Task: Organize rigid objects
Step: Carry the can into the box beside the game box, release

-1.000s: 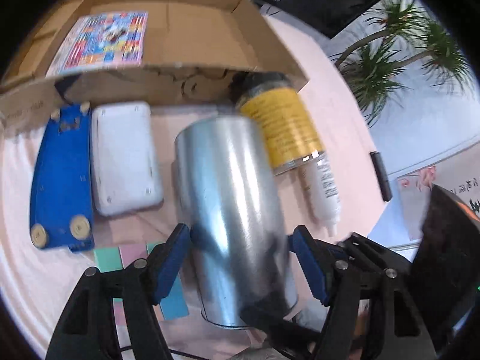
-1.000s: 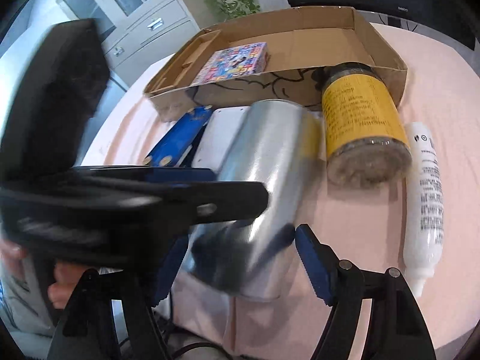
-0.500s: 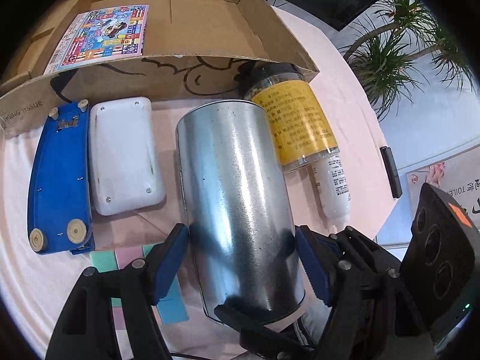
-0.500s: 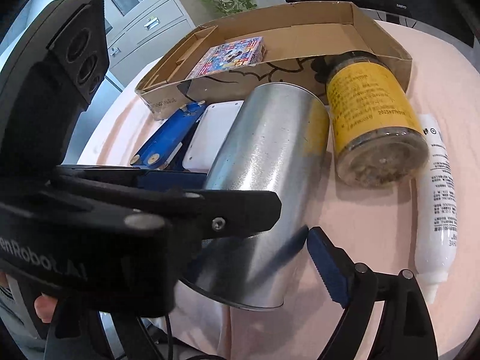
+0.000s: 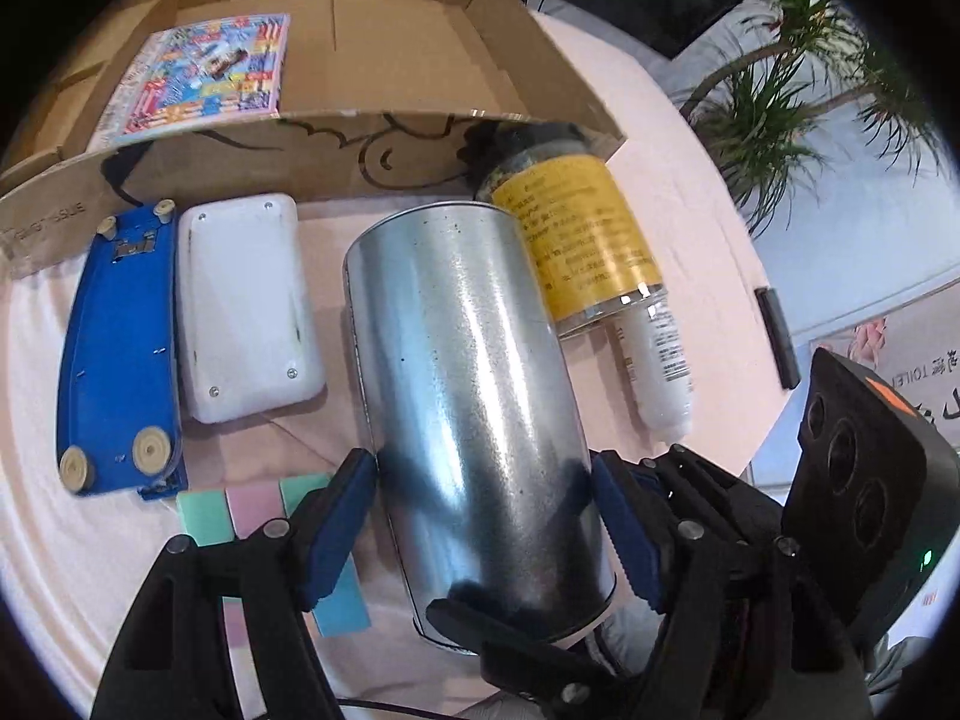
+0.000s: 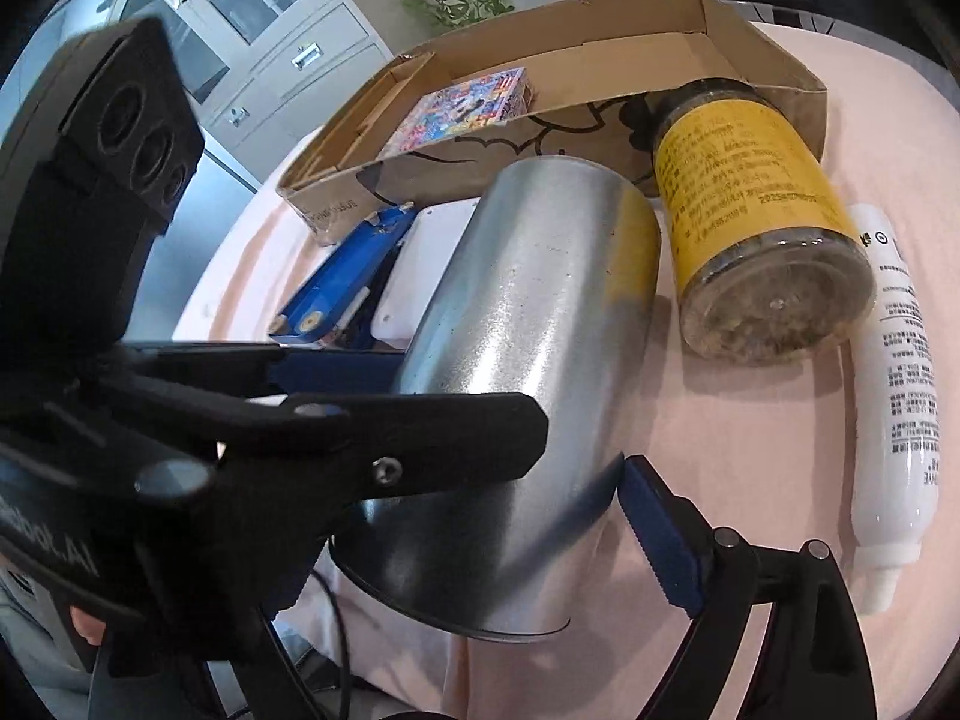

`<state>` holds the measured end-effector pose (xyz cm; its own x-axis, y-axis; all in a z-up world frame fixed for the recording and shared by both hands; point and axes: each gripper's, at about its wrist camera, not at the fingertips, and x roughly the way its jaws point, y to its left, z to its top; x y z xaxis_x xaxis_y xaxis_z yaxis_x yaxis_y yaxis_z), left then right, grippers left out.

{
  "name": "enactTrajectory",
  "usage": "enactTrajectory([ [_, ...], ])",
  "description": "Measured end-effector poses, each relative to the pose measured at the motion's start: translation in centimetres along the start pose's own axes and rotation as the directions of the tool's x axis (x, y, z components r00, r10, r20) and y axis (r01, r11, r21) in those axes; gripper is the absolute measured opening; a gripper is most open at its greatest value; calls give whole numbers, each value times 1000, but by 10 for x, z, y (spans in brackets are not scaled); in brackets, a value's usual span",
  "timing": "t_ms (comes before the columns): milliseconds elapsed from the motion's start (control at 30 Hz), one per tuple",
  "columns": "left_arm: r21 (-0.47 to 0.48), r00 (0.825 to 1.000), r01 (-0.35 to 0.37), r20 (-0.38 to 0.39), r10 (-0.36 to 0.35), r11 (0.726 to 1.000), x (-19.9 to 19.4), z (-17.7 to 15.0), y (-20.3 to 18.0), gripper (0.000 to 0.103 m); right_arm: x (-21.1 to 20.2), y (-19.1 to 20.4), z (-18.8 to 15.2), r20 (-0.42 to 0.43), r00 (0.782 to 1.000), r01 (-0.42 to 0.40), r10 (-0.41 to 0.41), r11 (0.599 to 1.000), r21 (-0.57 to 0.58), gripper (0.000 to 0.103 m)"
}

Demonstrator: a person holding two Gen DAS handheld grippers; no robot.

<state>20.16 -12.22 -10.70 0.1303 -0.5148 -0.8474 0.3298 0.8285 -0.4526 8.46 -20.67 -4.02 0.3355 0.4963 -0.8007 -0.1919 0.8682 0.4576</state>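
Around the metal can (image 5: 474,396), right tongs (image 6: 480,516) have widened.

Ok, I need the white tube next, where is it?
The white tube lies on the pink tablecloth, at the right of both views, beside the yellow-labelled jar.

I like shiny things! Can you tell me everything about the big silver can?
The silver can is a tall, plain metal cylinder, shiny with a speckled, slightly dull sheen and no label. It lies on its side on the pink cloth, its far end toward the cardboard box. The yellow-labelled jar lies close alongside. The blue pads of the left hand-held gripper sit against its sides; the right hand-held gripper is at its near end.
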Motion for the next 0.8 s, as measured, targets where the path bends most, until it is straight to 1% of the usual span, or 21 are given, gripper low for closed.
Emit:
enactTrajectory([
  [67,2,999,-5,48,5,1000,-14,-2,-8,73,-10,3,1,29,1000,-10,11,1000,-8,90],
  [167,25,992,-22,127,18,999,-37,1,-23,73,-32,16,8,100,995,-3,7,999,-45,90],
  [300,61,973,-28,231,13,998,-68,18,-35,73,-59,29,33,191,981,9,11,995,-100,90],
  [400,77,957,-32,290,8,997,-85,41,-37,73,-70,37,58,231,973,28,7,989,-148,90],
  [500,88,946,-37,324,6,995,-96,65,-35,73,-72,37,89,244,970,31,13,984,-174,90],
  [633,85,937,-15,350,-16,996,-109,105,-23,73,-68,40,136,250,968,50,6,976,-213,90],
  [700,84,935,-9,355,-21,996,-112,126,-16,73,-63,38,164,237,971,48,5,974,-220,90],
  [800,69,939,4,343,-28,998,-108,153,-3,73,-51,29,200,196,980,23,19,977,-213,90],
])
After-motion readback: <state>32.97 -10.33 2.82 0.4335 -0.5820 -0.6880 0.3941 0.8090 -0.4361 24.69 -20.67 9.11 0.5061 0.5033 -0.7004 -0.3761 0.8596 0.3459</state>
